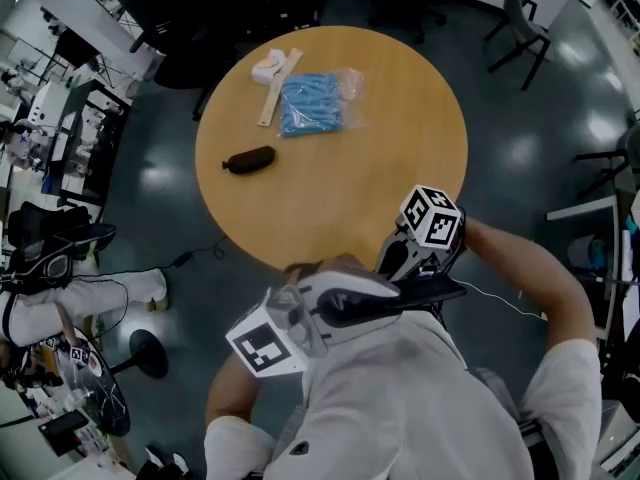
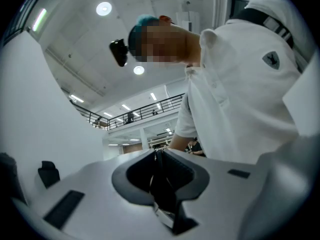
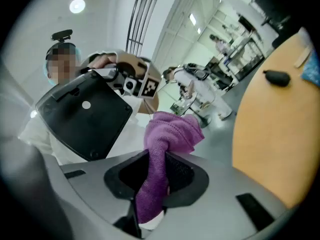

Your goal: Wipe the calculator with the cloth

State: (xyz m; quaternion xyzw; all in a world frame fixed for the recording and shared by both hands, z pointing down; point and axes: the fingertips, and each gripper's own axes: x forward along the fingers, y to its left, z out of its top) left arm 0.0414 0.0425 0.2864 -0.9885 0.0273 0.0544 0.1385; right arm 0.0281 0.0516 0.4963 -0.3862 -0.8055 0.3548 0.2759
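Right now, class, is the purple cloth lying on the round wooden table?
No: the cloth is pinched between the jaws of the right gripper, held off the table.

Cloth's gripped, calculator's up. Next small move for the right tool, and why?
Probably ease the right tool over until the cloth meets the calculator: the left tool grips it, and the cloth sits apart from its black back.

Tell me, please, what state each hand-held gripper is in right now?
Left hand-held gripper: closed, holding the calculator.
Right hand-held gripper: closed, holding the purple cloth.
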